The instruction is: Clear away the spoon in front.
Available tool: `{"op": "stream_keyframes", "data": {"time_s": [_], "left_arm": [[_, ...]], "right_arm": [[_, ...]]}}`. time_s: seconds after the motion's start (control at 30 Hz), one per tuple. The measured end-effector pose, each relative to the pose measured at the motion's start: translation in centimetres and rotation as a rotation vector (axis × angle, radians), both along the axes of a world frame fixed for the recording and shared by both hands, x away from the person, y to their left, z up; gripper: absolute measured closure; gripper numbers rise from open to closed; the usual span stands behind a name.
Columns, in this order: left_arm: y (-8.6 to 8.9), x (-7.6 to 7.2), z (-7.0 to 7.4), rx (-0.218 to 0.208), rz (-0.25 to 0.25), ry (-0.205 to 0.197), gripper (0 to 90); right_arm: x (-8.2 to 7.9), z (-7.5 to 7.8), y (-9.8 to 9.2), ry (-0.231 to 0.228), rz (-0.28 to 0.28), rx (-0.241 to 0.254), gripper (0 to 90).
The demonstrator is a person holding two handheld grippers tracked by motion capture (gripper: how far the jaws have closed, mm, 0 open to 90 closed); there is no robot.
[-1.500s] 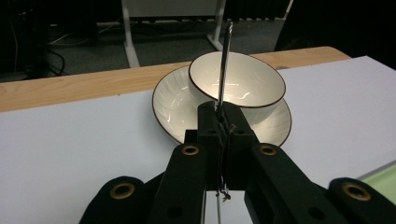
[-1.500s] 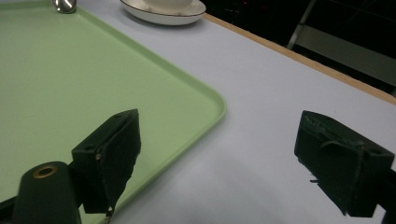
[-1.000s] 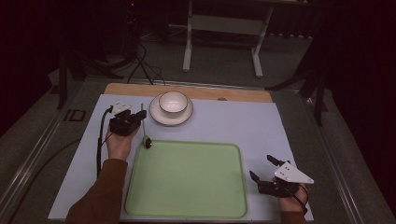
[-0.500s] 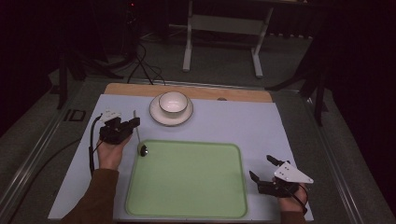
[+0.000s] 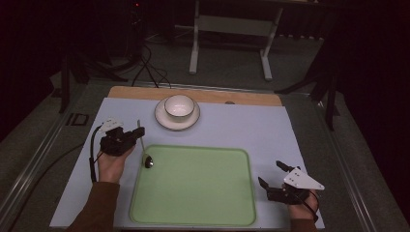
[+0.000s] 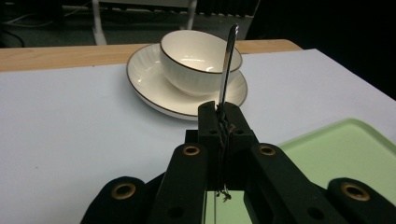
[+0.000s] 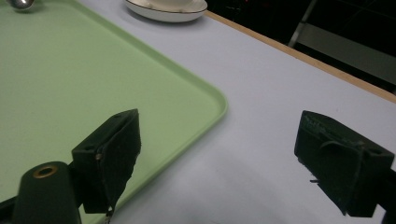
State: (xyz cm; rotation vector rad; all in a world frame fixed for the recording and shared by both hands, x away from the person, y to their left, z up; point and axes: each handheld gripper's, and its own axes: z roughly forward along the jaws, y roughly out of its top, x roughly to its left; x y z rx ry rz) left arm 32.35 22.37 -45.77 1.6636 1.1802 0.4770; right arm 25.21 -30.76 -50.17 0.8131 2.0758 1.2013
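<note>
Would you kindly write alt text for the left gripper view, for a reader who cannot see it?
The left gripper has its two black jaws shut on a metal spoon, whose handle rises straight up between them. Behind it a cream bowl sits on a matching saucer on the pale table, with a green tray at lower right.

A pale lavender-white tabletop point(image 5: 251, 130) is shown, edged at the far side by a light wooden strip point(image 5: 241, 95). A light green tray point(image 5: 198, 193) is seen on it. A cream-white bowl point(image 5: 179, 106) with a thin dark rim line and faint ribbing is set on a matching cream saucer point(image 5: 164, 120). A shiny silver spoon point(image 6: 228, 65) is seen. Both hand-held grippers, left point(image 5: 138, 135) and right point(image 5: 270, 175), are black; brass-coloured rivets are set in their jaws. A brown sleeve point(image 5: 96, 208) is seen.
</note>
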Motion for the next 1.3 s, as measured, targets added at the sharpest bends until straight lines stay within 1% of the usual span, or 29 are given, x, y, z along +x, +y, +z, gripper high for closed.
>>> {"op": "stream_keyframes", "data": {"time_s": [0.1,0.27,0.37,0.4,0.53,0.6,0.73,0.87,0.9,0.93,1.0,1.1,1.23,1.3], "left_arm": [[0.0,-0.4,-0.1,-0.015,-0.013,0.001,88.4],[0.0,-1.0,-0.4,-0.022,-0.025,0.011,88.4],[0.2,-1.2,-0.6,-0.016,-0.024,0.018,88.4],[0.3,-1.3,-0.7,-0.019,-0.025,0.020,88.4],[0.7,-1.6,-1.0,-0.051,-0.032,0.030,88.3],[0.8,-1.8,-1.2,-0.079,-0.039,0.038,88.3],[0.8,-2.1,-1.7,-0.100,-0.060,0.049,88.1],[0.8,-2.1,-1.8,-0.098,-0.065,0.054,87.1],[0.8,-2.1,-2.4,-0.098,-0.080,0.069,85.0],[0.8,-2.1,-2.4,-0.098,-0.080,0.069,84.6],[0.9,-2.0,-3.0,-0.097,-0.081,0.086,84.5],[0.7,-1.9,-3.5,-0.094,-0.088,0.099,83.8],[0.3,-1.8,-3.9,-0.059,-0.104,0.104,82.8],[0.2,-1.7,-4.0,-0.052,-0.109,0.109,82.5]], "right_arm": [[0.0,0.0,0.0,0.001,0.001,-0.002,14.2],[0.0,0.0,0.0,0.001,0.002,-0.004,14.2],[0.0,0.0,0.0,0.004,0.001,-0.003,14.2],[0.0,0.0,0.1,0.005,0.000,-0.003,14.2],[0.0,-0.1,0.1,0.004,0.002,-0.018,14.2],[0.0,-0.1,0.2,0.003,0.003,-0.023,14.2],[0.0,-0.1,0.3,0.002,0.006,-0.031,14.2],[-0.1,-0.1,0.3,0.001,0.005,-0.036,14.3],[-0.1,-0.1,0.3,0.001,0.004,-0.041,14.2],[-0.1,-0.1,0.3,0.001,0.004,-0.041,14.2],[-0.1,-0.1,0.4,0.004,0.006,-0.044,14.2],[-0.1,-0.1,0.4,0.003,0.007,-0.049,14.2],[-0.1,-0.1,0.4,0.002,0.007,-0.053,14.3],[-0.1,-0.1,0.4,0.002,0.008,-0.053,14.2]]}}
